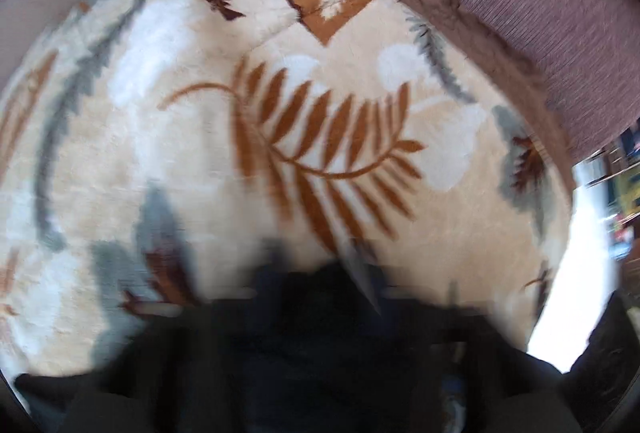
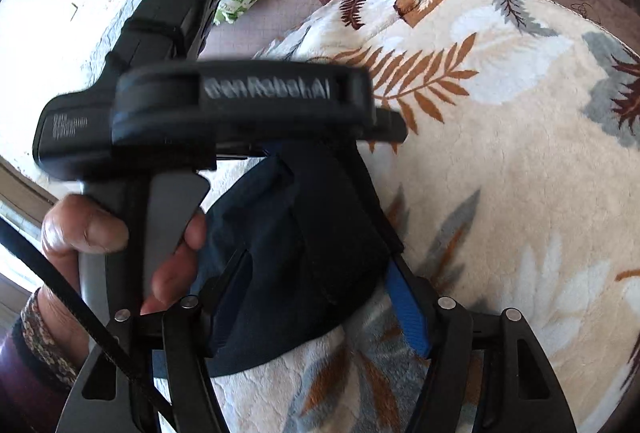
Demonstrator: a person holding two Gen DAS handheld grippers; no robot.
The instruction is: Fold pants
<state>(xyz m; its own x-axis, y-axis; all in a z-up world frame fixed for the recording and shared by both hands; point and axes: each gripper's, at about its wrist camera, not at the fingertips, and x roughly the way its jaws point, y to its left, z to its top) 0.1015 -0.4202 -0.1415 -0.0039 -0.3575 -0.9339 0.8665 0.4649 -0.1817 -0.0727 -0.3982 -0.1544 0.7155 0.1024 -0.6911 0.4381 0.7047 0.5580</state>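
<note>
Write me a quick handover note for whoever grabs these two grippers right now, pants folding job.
Left gripper: held in the person's hand, pointing down into the dark pants; jaws nearly shut, but blur hides whether they grip cloth.
Right gripper: jaws open, straddling the pants bundle, not pinching it.
Pants: bunched in a small dark heap on the leaf-print blanket.
Done: pants gathered, apparently partly folded.
Left: confirm the left grip, finish the fold and flatten the pants.

Both wrist views look steeply down, close over the same leaf-print blanket (image 1: 320,137) (image 2: 500,161)
</note>
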